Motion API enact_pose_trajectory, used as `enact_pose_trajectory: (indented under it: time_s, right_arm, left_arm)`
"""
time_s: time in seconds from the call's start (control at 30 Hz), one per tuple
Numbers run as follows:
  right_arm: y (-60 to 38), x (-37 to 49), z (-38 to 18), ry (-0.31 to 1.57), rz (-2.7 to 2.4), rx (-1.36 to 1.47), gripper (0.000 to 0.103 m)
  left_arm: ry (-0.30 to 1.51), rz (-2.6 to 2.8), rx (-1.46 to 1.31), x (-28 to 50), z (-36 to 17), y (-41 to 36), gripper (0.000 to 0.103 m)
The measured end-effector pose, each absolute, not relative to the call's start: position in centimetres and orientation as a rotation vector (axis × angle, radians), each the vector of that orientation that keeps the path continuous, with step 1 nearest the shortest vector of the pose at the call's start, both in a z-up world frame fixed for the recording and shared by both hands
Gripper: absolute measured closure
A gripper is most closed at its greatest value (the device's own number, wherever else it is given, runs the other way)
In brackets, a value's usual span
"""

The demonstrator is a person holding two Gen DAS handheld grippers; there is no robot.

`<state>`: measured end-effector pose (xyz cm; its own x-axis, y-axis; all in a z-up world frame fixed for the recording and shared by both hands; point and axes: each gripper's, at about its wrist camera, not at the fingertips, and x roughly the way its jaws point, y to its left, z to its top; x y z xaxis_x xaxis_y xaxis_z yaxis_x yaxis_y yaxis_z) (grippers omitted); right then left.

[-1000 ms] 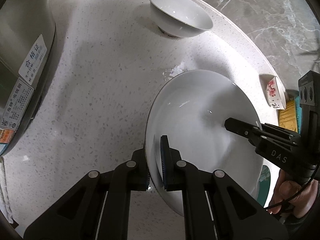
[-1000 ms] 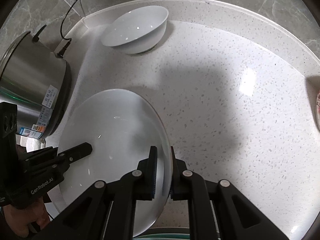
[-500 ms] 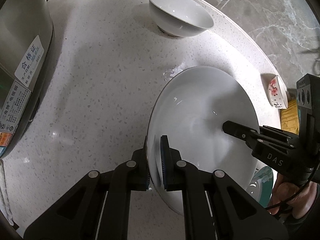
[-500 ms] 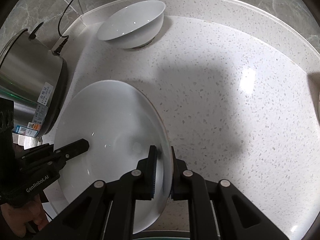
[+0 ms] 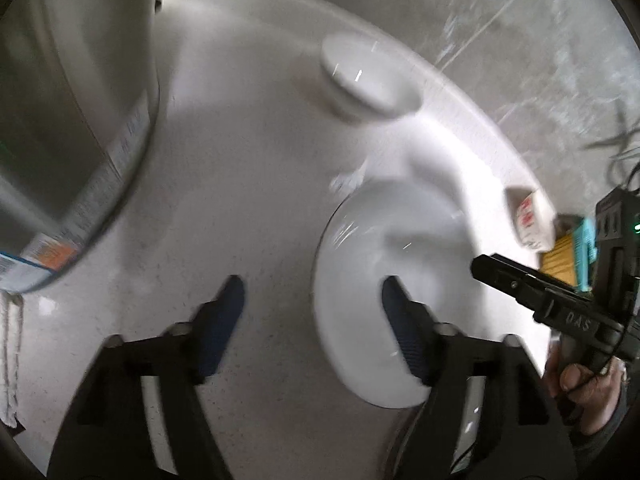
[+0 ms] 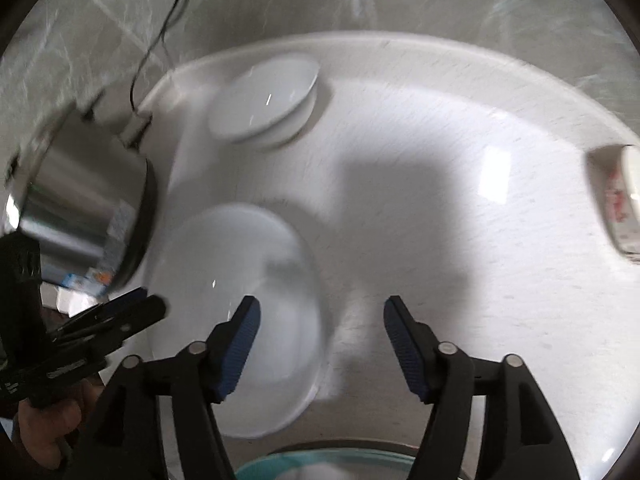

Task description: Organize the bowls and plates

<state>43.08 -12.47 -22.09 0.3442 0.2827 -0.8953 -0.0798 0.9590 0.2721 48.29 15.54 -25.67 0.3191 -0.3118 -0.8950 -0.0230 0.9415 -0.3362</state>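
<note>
A large white deep plate [image 5: 420, 240] [image 6: 240, 260] lies on the speckled white counter, blurred by motion. My left gripper [image 5: 312, 292] hovers over the plate's left rim. Its jaws are opening, with one pad over the plate and the other over bare counter, neither pressing on it. My right gripper [image 6: 322, 312] hangs above the plate's right rim. Its jaws are also opening and straddle the rim without touching it. Each gripper shows at the edge of the other's view: the right gripper [image 5: 500, 274] and the left gripper [image 6: 148, 304]. A smaller white bowl [image 5: 368, 80] [image 6: 264, 96] sits at the back.
A steel cooker [image 5: 72, 120] [image 6: 80, 188] with a cable stands at the left. A small flowered bowl [image 5: 528, 220] [image 6: 624, 200] sits at the counter's right edge. A teal-tinted dish [image 6: 320, 464] peeks in at the bottom. A marble wall lies behind the counter's raised curved rim [image 6: 440, 40].
Both grippers were shut on the big plate's opposite rims. Now both have opened, let it go and lifted away, and the plate looks smaller beneath them.
</note>
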Motion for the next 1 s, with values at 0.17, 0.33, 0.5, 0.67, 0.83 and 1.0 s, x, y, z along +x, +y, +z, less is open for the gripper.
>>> enact_pose_trajectory:
  time_s: [0.17, 0.33, 0.5, 0.67, 0.83, 1.0]
  right_arm:
    - [-16.0, 43.8, -17.6, 1.105, 0.204, 0.246, 0.026]
    - [-16.4, 45.7, -14.2, 1.042, 0.211, 0.210, 0.026]
    - [-14.6, 48.9, -13.1, 1.042, 0.234, 0.180, 0.022]
    - [-12.0, 53.1, -15.0, 1.090, 0.221, 0.134, 0.022]
    - [-11.3, 57.3, -18.1, 1.145, 0.224, 0.189, 0.032]
    - [-10.8, 59.7, -20.6, 1.198, 0.228, 0.214, 0.036]
  left_arm:
    - [1.174, -0.238, -0.343, 50.4, -22.0, 15.5, 0.011]
    - [1.153, -0.256, -0.323, 54.5, -19.9, 14.4, 0.011]
    - [1.194, -0.238, -0.273, 60.6, -20.4, 13.6, 0.011]
    - [1.224, -0.196, -0.247, 64.6, -22.2, 13.9, 0.011]
    - [1.255, -0.179, -0.237, 67.9, -24.3, 14.0, 0.011]
    - [1.276, -0.154, -0.226, 69.7, -26.3, 14.5, 0.011]
